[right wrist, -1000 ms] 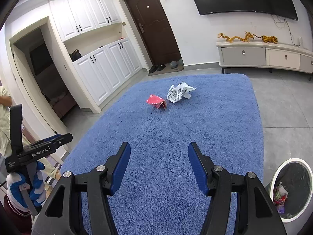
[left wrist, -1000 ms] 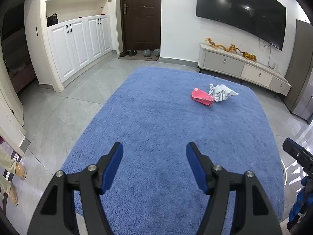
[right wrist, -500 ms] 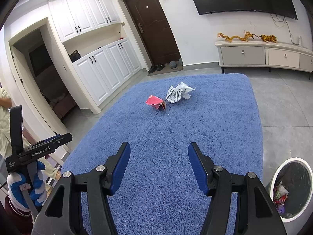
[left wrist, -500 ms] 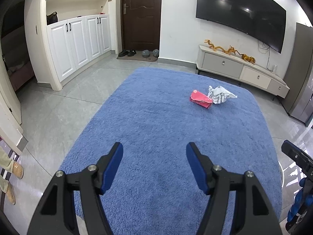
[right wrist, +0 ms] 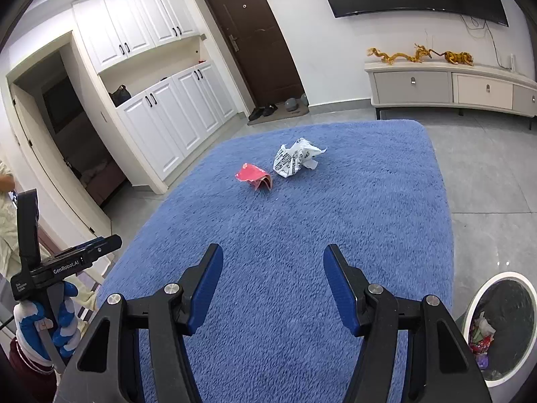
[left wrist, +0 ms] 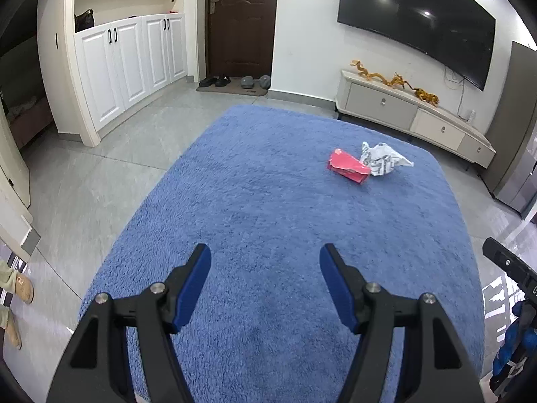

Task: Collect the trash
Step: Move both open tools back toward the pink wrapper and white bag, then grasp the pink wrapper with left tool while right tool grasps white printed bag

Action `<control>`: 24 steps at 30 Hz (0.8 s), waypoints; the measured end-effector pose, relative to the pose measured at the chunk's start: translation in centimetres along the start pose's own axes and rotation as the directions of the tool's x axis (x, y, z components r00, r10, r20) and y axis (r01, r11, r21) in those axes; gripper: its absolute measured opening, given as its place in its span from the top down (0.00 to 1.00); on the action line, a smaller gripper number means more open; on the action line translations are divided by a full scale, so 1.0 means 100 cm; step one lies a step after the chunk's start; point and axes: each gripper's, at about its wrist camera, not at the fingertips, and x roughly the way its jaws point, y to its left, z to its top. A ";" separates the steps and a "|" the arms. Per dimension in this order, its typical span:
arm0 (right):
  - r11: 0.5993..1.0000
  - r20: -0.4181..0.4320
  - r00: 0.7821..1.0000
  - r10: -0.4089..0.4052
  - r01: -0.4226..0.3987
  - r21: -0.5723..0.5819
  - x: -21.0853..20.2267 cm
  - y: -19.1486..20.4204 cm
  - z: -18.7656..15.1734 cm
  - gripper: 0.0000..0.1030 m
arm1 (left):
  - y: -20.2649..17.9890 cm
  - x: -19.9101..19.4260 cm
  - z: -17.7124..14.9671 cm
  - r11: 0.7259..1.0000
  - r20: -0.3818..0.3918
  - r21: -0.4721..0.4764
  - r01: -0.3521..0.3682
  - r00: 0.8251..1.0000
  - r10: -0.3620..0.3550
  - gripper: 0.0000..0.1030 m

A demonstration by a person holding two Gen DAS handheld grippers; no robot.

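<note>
Two pieces of trash lie side by side on a blue rug (left wrist: 261,201) (right wrist: 352,208): a folded red packet (left wrist: 349,169) (right wrist: 255,176) and a crumpled white printed wrapper (left wrist: 382,159) (right wrist: 295,158). My left gripper (left wrist: 265,262) hangs open over the near part of the rug, well short of the trash, nothing between its blue pads. My right gripper (right wrist: 273,262) is likewise open and empty, with the trash straight ahead and farther off. The left gripper's body (right wrist: 63,262), held by a gloved hand, shows at the left edge of the right wrist view.
A white round bin (right wrist: 500,329) holding some trash stands on the grey tile floor at the rug's right edge. White cabinets (left wrist: 127,63) line the left wall, a dark door (left wrist: 241,20) is behind, and a low TV cabinet (left wrist: 412,117) stands at right. A person's feet (left wrist: 16,288) stand left.
Both grippers have drifted slightly forward over the rug toward the trash, which now looks a little nearer. Their jaws stand as wide as before.
</note>
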 end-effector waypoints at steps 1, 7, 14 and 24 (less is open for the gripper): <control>1.000 -0.002 1.000 0.000 0.000 0.003 0.002 -0.002 0.001 0.41 | 0.001 0.003 0.001 1.000 -0.004 -0.007 0.000 1.000 0.000 0.36; 1.000 -0.018 1.000 -0.010 0.010 0.018 0.018 -0.012 0.007 0.41 | 0.004 0.020 0.003 0.999 -0.029 -0.016 0.036 0.999 -0.037 0.36; 0.998 -0.012 0.998 -0.061 0.061 0.002 0.021 -0.021 0.027 0.41 | -0.001 0.047 0.028 0.992 -0.053 0.078 0.095 0.994 -0.091 0.36; 0.995 -0.029 0.994 -0.101 0.101 0.002 0.066 -0.040 0.069 0.41 | -0.038 0.121 0.085 0.949 -0.113 0.122 0.290 0.954 -0.277 0.36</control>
